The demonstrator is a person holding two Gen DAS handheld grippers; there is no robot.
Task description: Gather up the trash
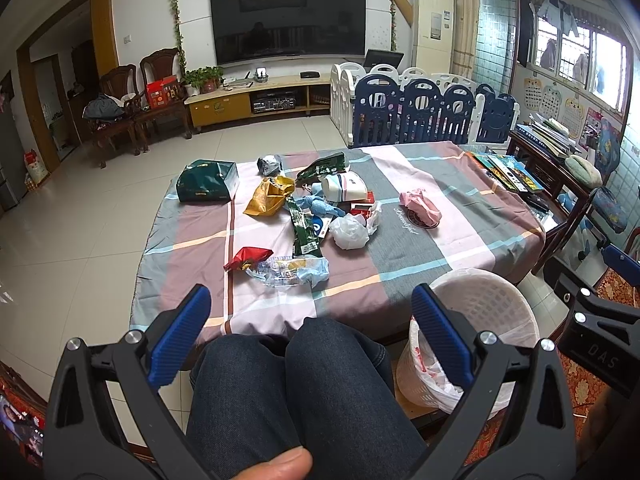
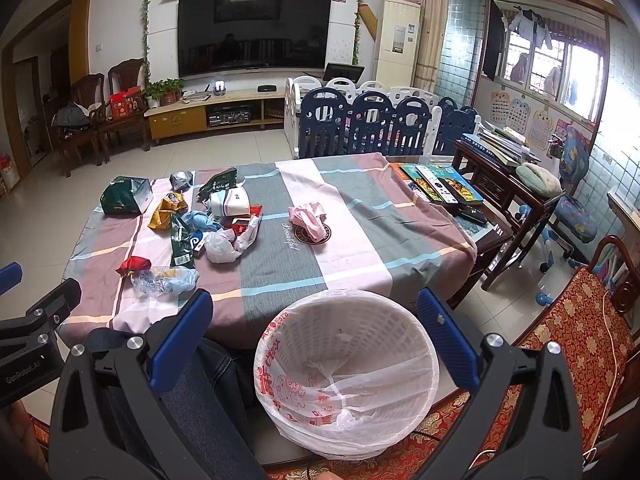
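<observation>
Several pieces of trash lie on the checked tablecloth [image 1: 400, 216]: a red wrapper [image 1: 248, 257], a clear plastic bag [image 1: 294, 271], a green packet [image 1: 305, 229], a white bag [image 1: 349, 233], a yellow bag [image 1: 269, 197] and pink paper [image 1: 420, 207]. A white lined bin [image 2: 346, 364] stands on the floor at the table's near edge. My left gripper [image 1: 312, 336] is open and empty above the person's knees. My right gripper [image 2: 316, 336] is open and empty above the bin.
A green box [image 1: 207, 181] and a white carton [image 1: 345, 187] sit among the trash. Books [image 2: 440, 184] lie at the table's far right corner. A red patterned chair [image 2: 580, 336] stands right of the bin. A playpen fence [image 1: 424, 112] stands behind the table.
</observation>
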